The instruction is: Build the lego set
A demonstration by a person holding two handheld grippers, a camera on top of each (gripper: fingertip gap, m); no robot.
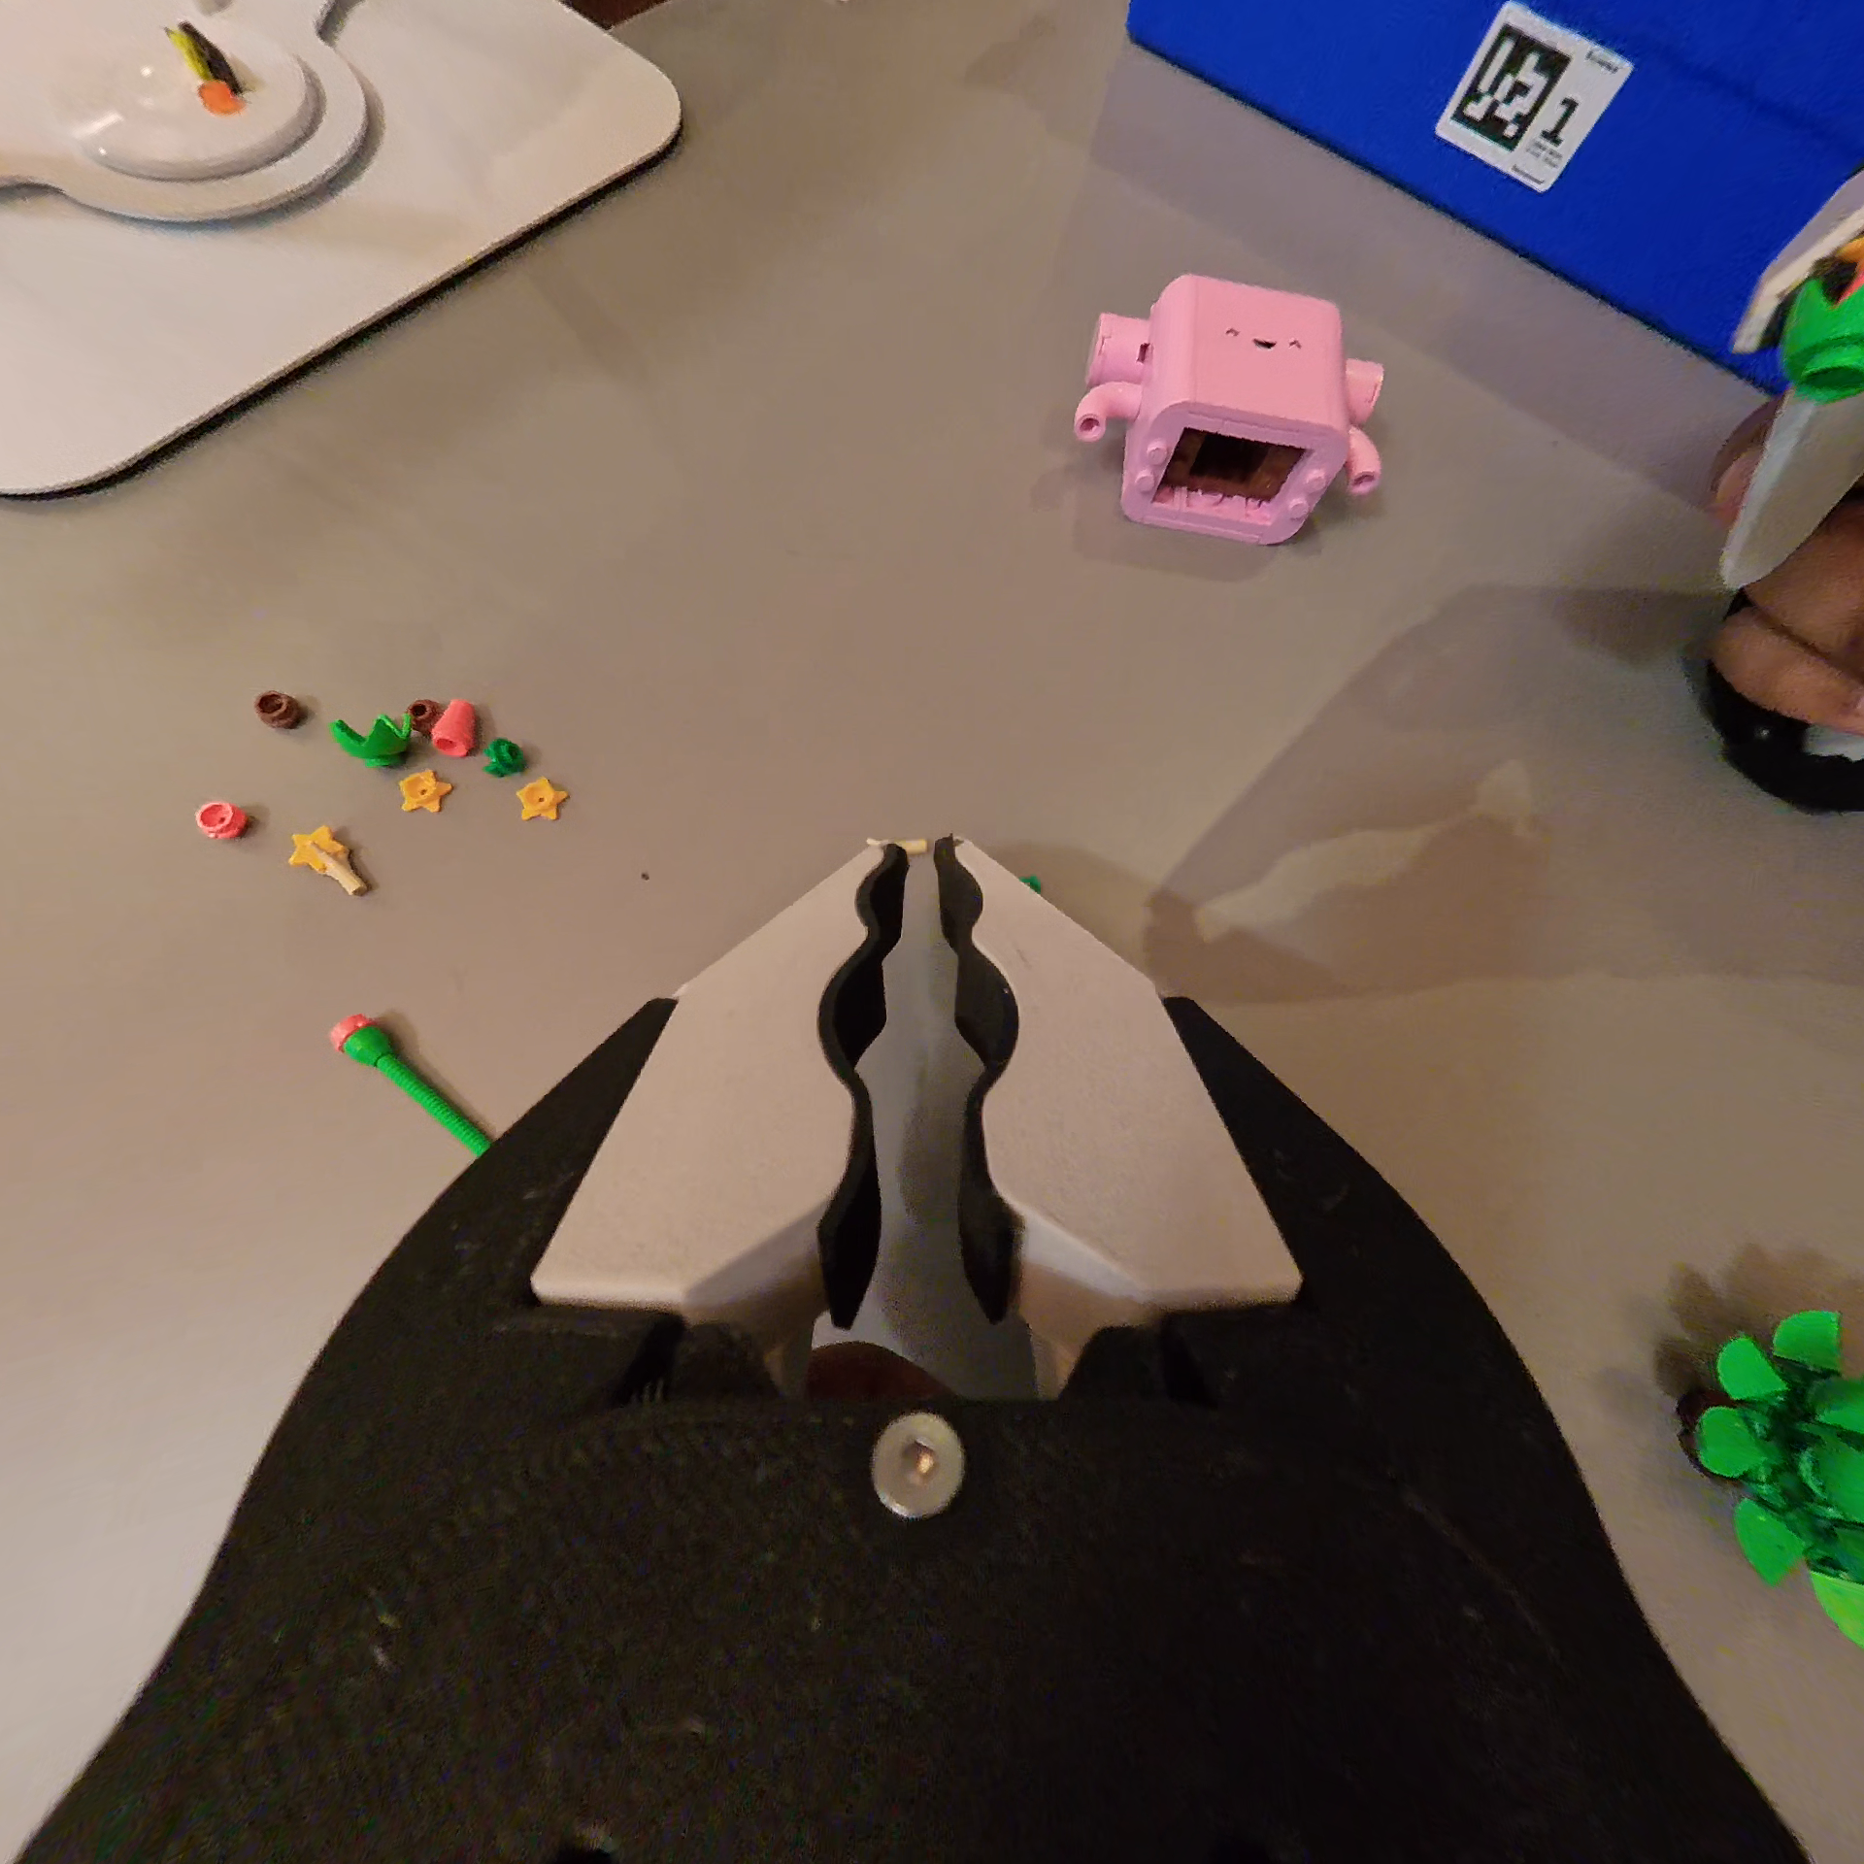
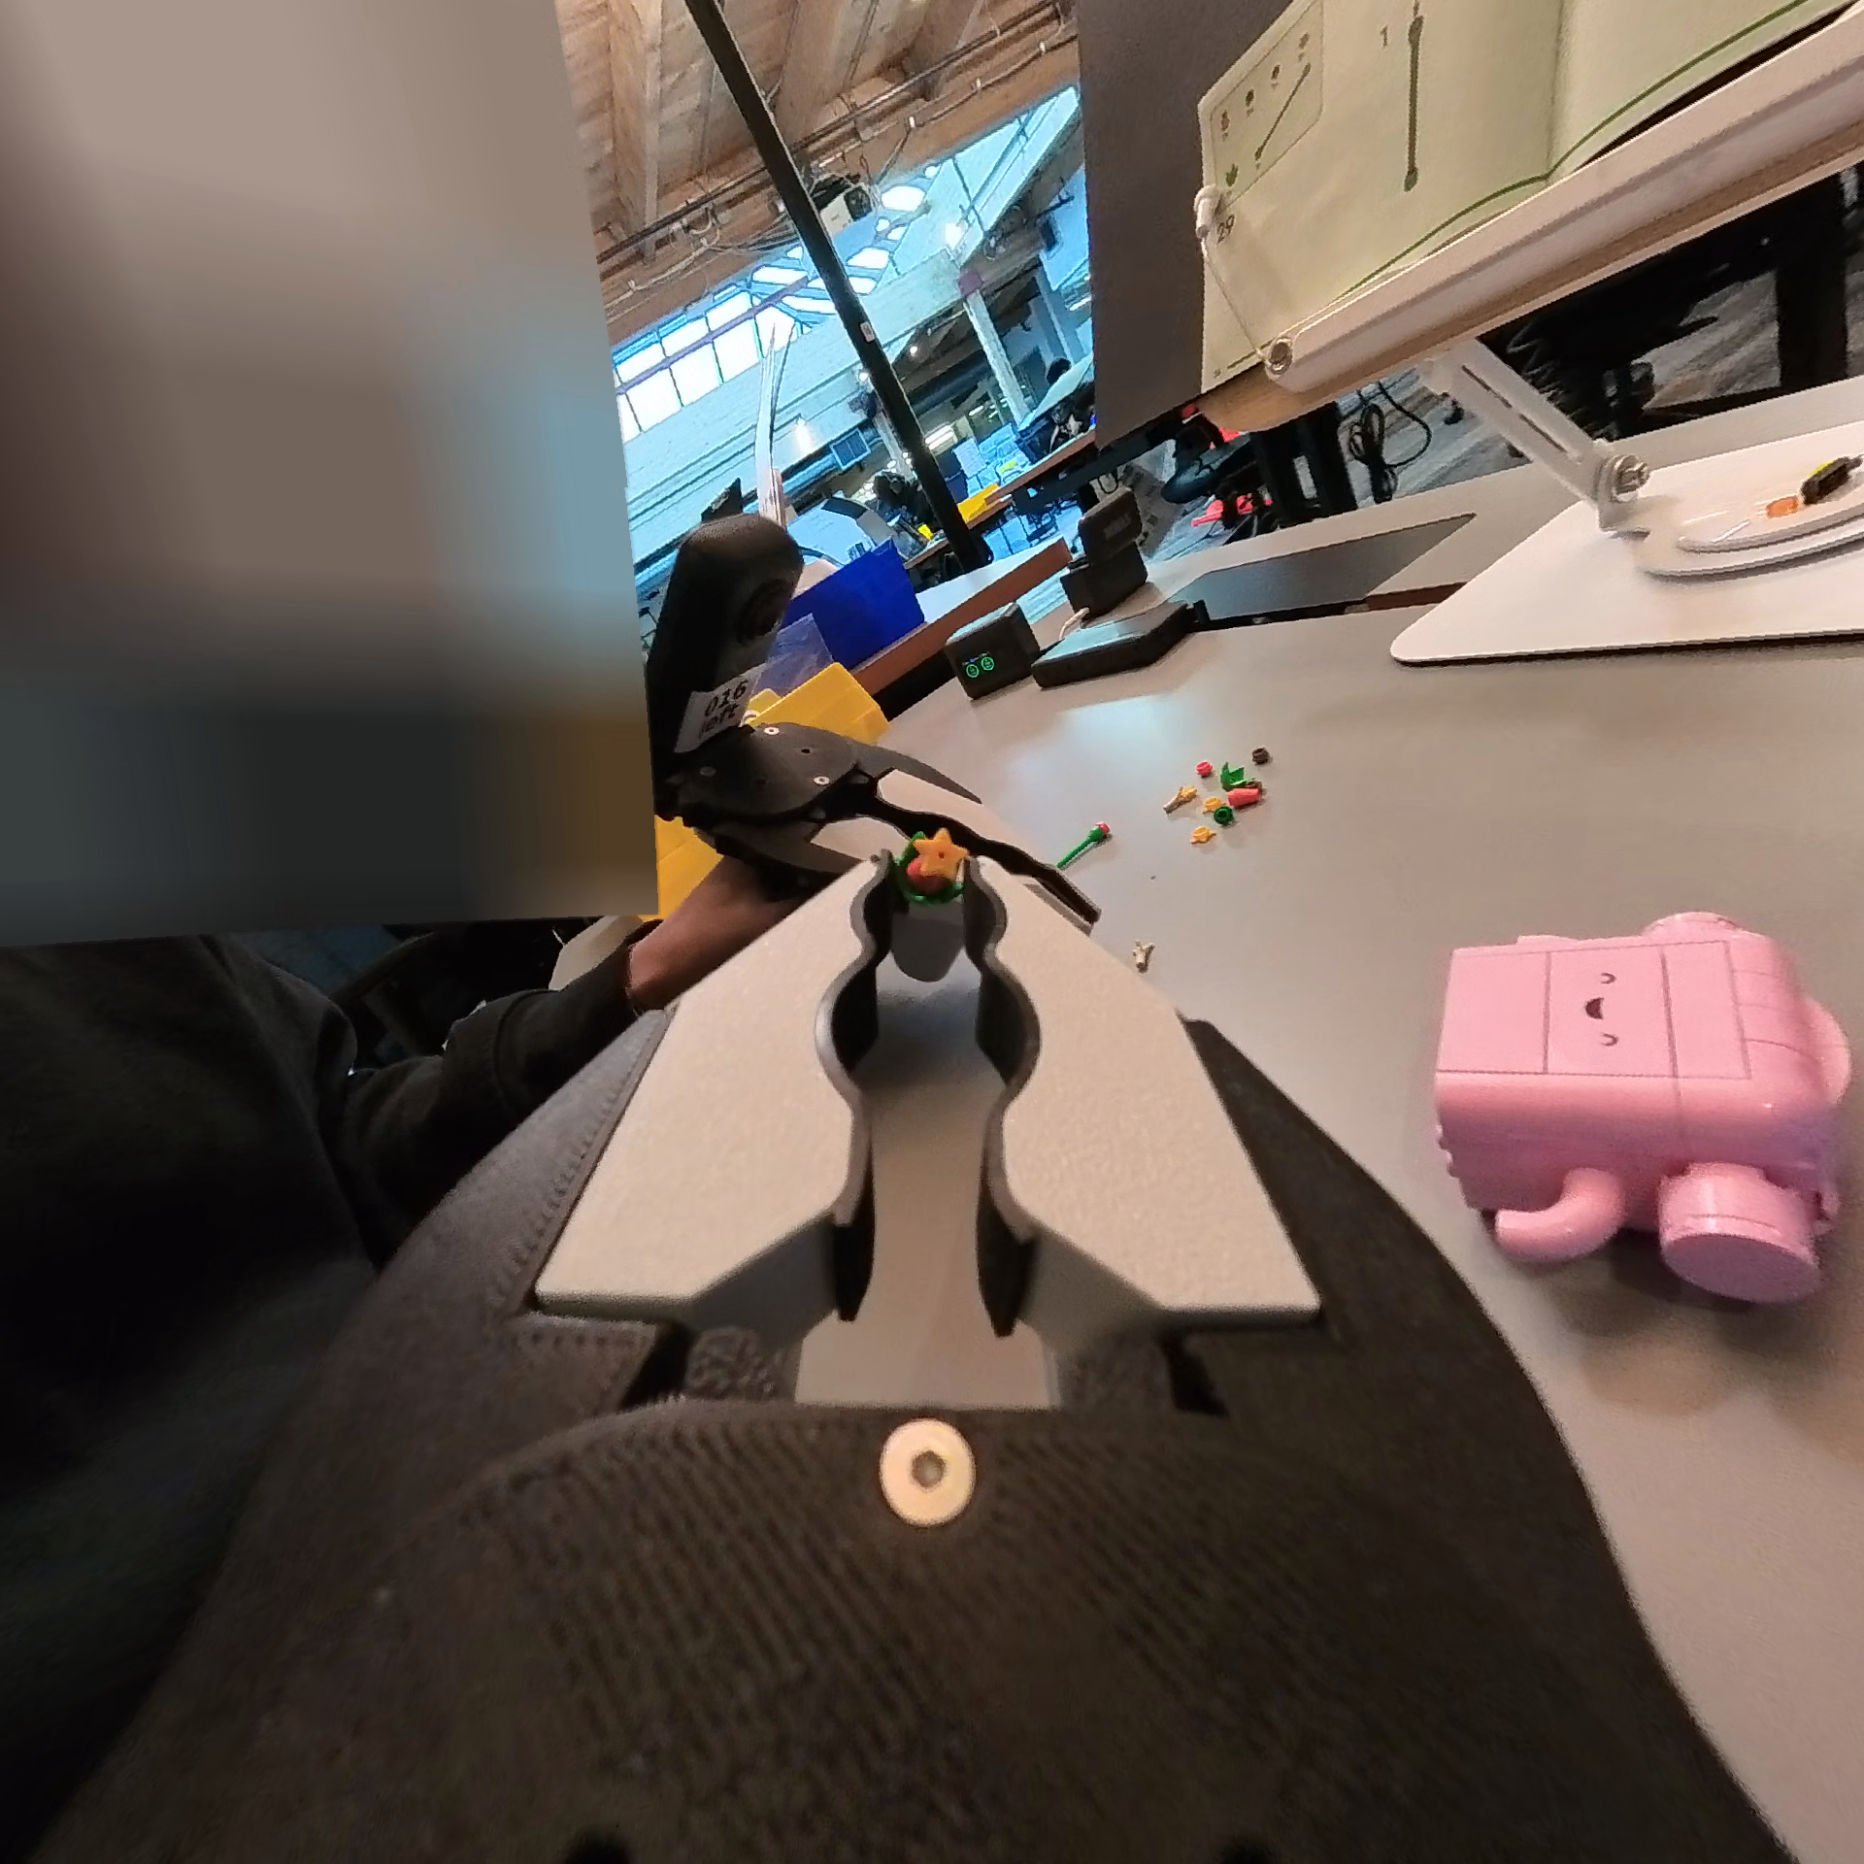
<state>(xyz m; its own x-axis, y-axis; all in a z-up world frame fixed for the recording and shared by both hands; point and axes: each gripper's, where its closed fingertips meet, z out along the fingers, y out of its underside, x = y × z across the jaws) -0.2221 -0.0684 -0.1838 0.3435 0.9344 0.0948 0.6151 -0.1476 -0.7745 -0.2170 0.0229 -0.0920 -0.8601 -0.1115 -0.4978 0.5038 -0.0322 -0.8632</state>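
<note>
My left gripper (image 1: 916,852) hangs low over the grey table, its jaws a narrow gap apart. A tiny tan piece (image 1: 913,845) lies right at its tips; it also shows on the table in the right wrist view (image 2: 1142,953). My right gripper (image 2: 928,893) is shut on a small flower (image 2: 938,857) with green leaves, a red middle and a yellow star, and holds it above the table. The pink cube pot (image 1: 1226,403) lies on its side between the grippers. Loose small pieces (image 1: 403,767) and a green stem with a pink bud (image 1: 403,1079) lie to the left.
A green leafy build (image 1: 1795,1452) sits at the right edge. A blue box (image 1: 1513,101) stands at the back right. A white stand base (image 1: 303,252) at the back left holds an instruction booklet (image 2: 1412,151). A person's hand (image 1: 1795,656) grips the right tool. My right fingertips sit around 12 centimeters from my left ones. Between my right fingertips and the pink cube pot (image 1: 1226,403) there is roughly 10 centimeters. My right wrist view (image 2: 1470,999) looks at it from another angle.
</note>
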